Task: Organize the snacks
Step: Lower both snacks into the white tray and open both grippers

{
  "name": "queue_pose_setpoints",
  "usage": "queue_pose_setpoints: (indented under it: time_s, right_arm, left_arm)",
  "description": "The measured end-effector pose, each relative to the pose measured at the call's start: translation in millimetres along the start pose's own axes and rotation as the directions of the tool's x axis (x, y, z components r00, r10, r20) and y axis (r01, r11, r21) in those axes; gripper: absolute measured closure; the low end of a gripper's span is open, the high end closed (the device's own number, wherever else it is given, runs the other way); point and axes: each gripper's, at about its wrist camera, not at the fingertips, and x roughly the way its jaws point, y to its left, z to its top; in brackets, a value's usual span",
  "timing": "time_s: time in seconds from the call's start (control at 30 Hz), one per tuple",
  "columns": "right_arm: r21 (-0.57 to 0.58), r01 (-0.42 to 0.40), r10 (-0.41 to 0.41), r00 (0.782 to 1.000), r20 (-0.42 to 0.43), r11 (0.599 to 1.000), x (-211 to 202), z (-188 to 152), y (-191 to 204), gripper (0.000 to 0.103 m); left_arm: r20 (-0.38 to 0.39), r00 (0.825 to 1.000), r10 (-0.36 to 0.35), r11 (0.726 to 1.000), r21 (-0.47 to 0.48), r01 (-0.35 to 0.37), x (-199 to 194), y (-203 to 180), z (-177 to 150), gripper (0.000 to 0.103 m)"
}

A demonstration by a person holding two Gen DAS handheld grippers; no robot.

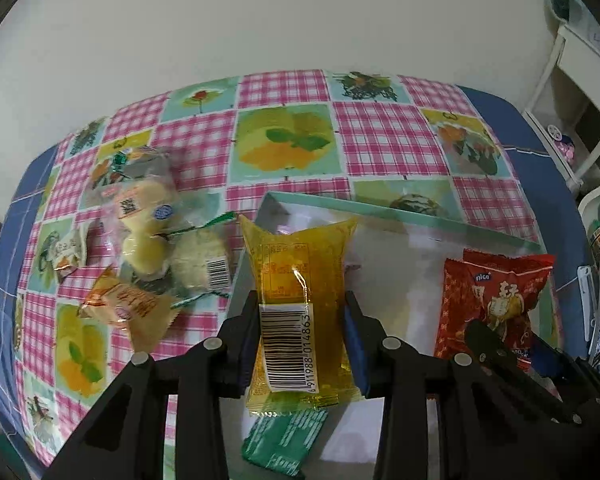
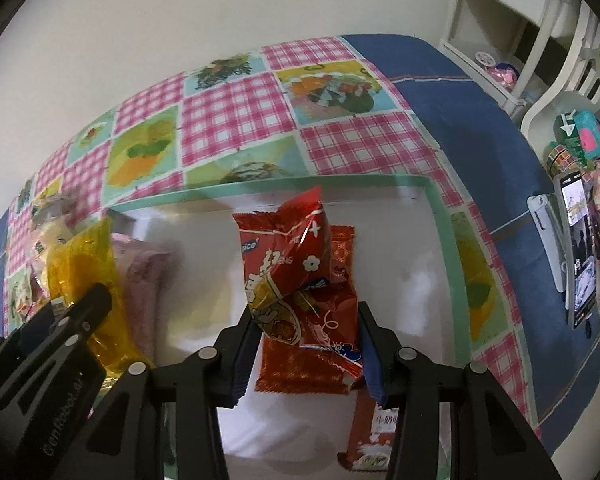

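Note:
My left gripper [image 1: 300, 304] is shut on a clear yellow snack packet [image 1: 300, 264] with a barcode label. It holds the packet upright over the left end of a white box with a teal rim [image 1: 380, 208]. A green packet [image 1: 284, 440] lies in the box below it. My right gripper [image 2: 306, 312] is shut on a crumpled red snack packet [image 2: 288, 256] above the box's middle. A flat red packet [image 2: 312, 372], a red-and-white packet [image 2: 376, 420] and a pink packet [image 2: 144, 280] lie on the box floor. The yellow packet [image 2: 84, 256] shows at the left of the right wrist view.
Loose snacks lie on the checked tablecloth left of the box: a clear bag of pale cakes [image 1: 148, 216], an orange packet [image 1: 128, 304], a small packet [image 1: 70, 252]. A white shelf [image 1: 572, 92] and a phone on a stand [image 2: 580, 248] are at the right.

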Motion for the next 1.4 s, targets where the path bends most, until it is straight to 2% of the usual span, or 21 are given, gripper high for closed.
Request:
queue_pose_setpoints:
  time_s: [0.43,0.47,0.5,0.57,0.77,0.93,1.0,1.13,1.23,1.33,1.4]
  right_arm:
    - [0.025,-0.023,0.023,1.0,-0.015,0.999,2.3,6.5,-2.7,0.054]
    - [0.026,-0.021,0.021,1.0,-0.017,0.999,1.3,6.3,-2.4,0.054]
    - [0.022,-0.018,0.019,1.0,-0.016,1.0,-0.7,6.4,-1.6,0.053]
    - [0.022,-0.018,0.018,1.0,-0.015,1.0,-4.6,6.3,-0.7,0.052]
    - [0.034,-0.027,0.028,1.0,-0.003,0.999,-20.9,4.6,1.3,0.049]
    - [-0.007,-0.023,0.023,1.0,0.015,1.0,-36.5,-1.5,11.1,0.049]
    - [-0.016,-0.019,0.02,1.0,0.02,1.0,-41.7,-4.8,13.1,0.048]
    - [-0.035,0.0,0.001,1.0,0.023,0.999,-47.8,-11.1,15.8,0.044]
    - [-0.058,0.01,-0.009,1.0,0.024,0.998,-48.7,-15.1,21.2,0.041]
    - [-0.077,0.02,-0.019,1.0,0.015,0.997,-45.9,-17.8,27.0,0.041]
    - [-0.094,0.029,-0.028,1.0,0.01,0.995,-43.9,-19.3,33.6,0.041]
  left_arm:
    - [-0.006,0.999,-0.049,0.999,-0.017,0.049,5.5,-4.0,8.7,0.062]
    - [-0.007,0.998,-0.057,0.998,-0.021,0.056,4.8,-3.6,8.8,0.06]
    - [-0.009,0.998,-0.068,0.997,-0.024,0.068,3.1,-2.9,8.4,0.053]
    - [-0.004,0.997,-0.078,0.996,-0.031,0.078,-1.7,-1.5,8.2,0.051]
    - [-0.008,0.996,-0.085,0.995,-0.062,0.084,-13.7,8.6,4.8,0.049]
    - [-0.002,0.998,-0.067,0.993,-0.092,0.067,-23.8,23.5,0.1,0.048]
    - [-0.001,0.998,-0.069,0.992,-0.11,0.068,-27.4,32.1,-3.3,0.044]
    - [0.0,0.998,-0.068,0.985,-0.158,0.067,-33.9,53.0,-13.0,0.043]
    - [-0.004,0.999,-0.033,0.982,-0.188,0.031,-36.2,68.8,-19.9,0.042]
    - [-0.018,1.0,0.011,0.978,-0.209,-0.015,-34.9,86.7,-22.9,0.032]
    - [-0.022,0.999,0.04,0.976,-0.212,-0.044,-34.4,97.2,-23.8,0.03]
